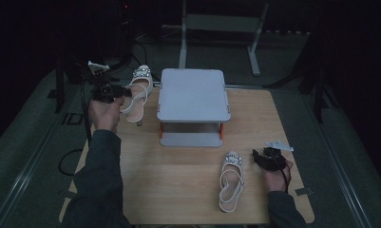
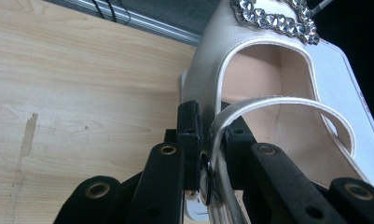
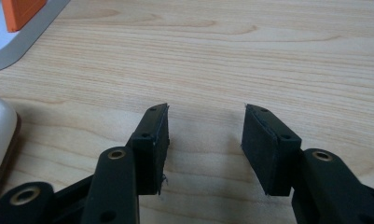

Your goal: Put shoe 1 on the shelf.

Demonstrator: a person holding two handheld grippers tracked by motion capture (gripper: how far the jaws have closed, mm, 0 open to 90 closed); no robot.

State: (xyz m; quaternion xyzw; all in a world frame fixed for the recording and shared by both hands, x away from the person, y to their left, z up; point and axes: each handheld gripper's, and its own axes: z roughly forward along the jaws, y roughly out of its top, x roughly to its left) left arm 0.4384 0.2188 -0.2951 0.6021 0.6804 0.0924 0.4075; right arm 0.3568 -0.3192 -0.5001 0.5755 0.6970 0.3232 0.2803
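Note:
A cream slingback shoe (image 1: 137,92) with a jewelled buckle hangs in the air at the table's far left, beside the grey two-tier stand (image 1: 194,95). My left gripper (image 1: 117,93) is shut on its heel strap (image 2: 250,109); in the left gripper view my left gripper (image 2: 210,128) has the strap pinched between the black pads. The matching shoe (image 1: 231,180) lies flat on the table at the near right. My right gripper (image 1: 260,157) rests just right of that shoe, and in the right gripper view my right gripper (image 3: 205,140) is open with bare wood between the jaws.
The wooden table (image 1: 178,190) carries the grey stand with orange posts (image 3: 21,11) at its middle back. Metal frame legs (image 1: 216,33) stand on the dark floor behind. A cable (image 1: 69,161) trails off the table's left edge.

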